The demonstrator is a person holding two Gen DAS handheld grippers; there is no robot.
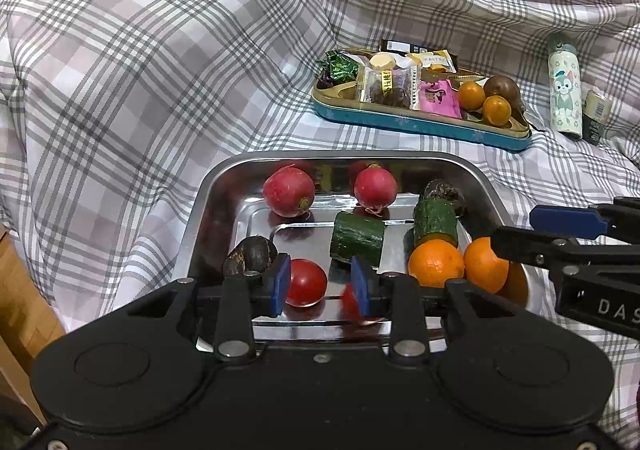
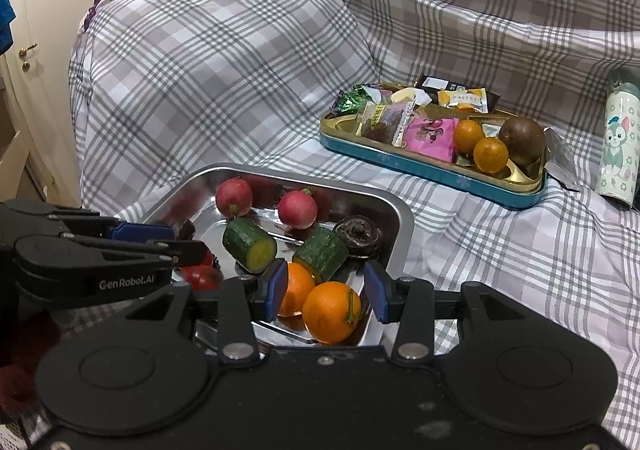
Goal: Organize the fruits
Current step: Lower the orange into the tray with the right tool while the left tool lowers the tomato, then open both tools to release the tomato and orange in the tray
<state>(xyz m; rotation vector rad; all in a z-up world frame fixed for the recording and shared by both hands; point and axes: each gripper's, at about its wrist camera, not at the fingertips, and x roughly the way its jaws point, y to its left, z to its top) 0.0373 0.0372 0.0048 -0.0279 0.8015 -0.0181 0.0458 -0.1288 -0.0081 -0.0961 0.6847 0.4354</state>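
Two hand-held tools work a steel tray [image 1: 208, 194] of produce on a bed w/ plaid sheet [image 1: 140, 70]. Left tool [image 1: 320, 284]: jaws partly apart, pads pressing nothing; a cherry tomato [image 1: 306, 282] lies between them, against the left pad [image 1: 282, 282]. A dark chestnut-like piece [image 1: 250, 256] sits just outside that pad. Ahead of the tool: cucumber chunk [image 1: 356, 240]; beyond it, two radishes [image 1: 289, 192] at the tray's far side.

Right tool [image 2: 326, 290]: jaws partly apart over two oranges [image 2: 332, 312], nearer one between the pads; whether the pads touch it, can't tell. Second cucumber chunk [image 2: 322, 252] just ahead of this tool.

Far right of both tools: a teal tin [image 2: 432, 170] holding wrapped snacks [image 2: 430, 134], small orange fruits [image 2: 490, 155] & a brown round fruit [image 2: 522, 140]; a printed bottle [image 2: 618, 146] lies beyond the tin's right end.
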